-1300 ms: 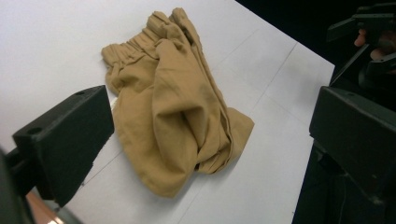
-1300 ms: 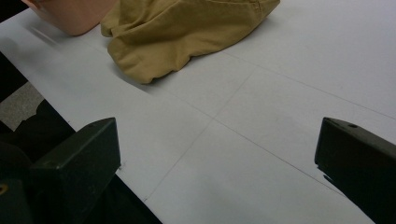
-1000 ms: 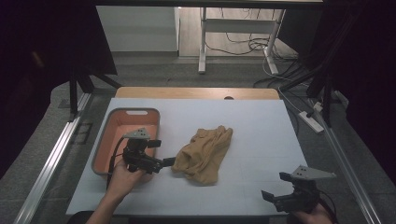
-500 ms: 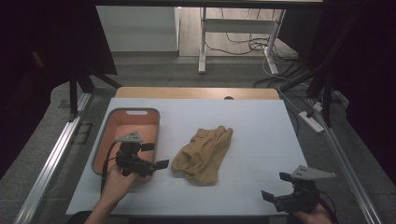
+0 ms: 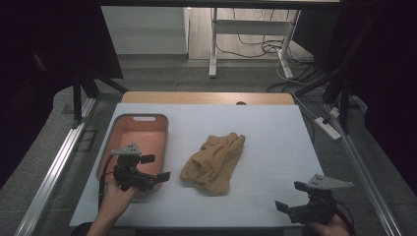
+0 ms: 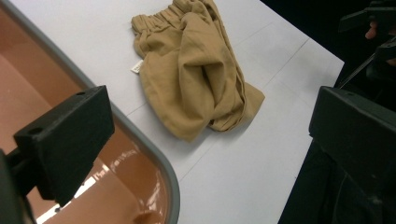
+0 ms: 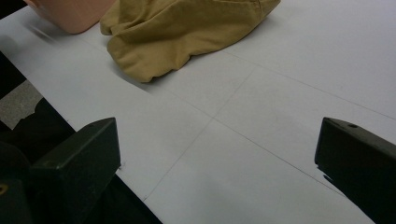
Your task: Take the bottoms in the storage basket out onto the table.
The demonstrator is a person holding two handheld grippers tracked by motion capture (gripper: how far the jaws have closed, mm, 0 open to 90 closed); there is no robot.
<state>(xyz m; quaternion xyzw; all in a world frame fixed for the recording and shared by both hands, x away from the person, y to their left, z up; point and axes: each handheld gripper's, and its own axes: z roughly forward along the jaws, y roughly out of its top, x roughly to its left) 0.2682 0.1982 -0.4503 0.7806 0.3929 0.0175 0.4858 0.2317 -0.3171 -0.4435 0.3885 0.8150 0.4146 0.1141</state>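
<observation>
Two grippers in play, and neither has anything in it. The left gripper (image 5: 164, 175) hangs over the near right corner of the orange bin (image 5: 127, 124), its fingers (image 6: 65, 140) spread wide with nothing between them, pointing out across the tabletop (image 5: 275, 132) toward the tan garment (image 5: 215, 156). Over at the near right corner, the right gripper (image 5: 287, 210) sits low at the tabletop's front edge, its fingers (image 7: 77, 161) also spread wide, empty, aimed left and away toward the same cloth.

Now the garment: crumpled in a heap around the middle of the tabletop, just to the right of the bin and apart from it. Its long axis runs diagonally, from the near-left bulge up to the far-right end. In the left gripper view the elastic waistband (image 6: 161, 16) lies at the far end with a small white tag (image 6: 136, 67) on the edge, and the rounded folded end lies nearer.

The relation that matters: the cloth lies straight ahead of the left fingers, to their right on the tabletop, and the left hand is clearly the nearer one. I'd judge the near-left edge the natural first grab, the bin right beside it.
</observation>
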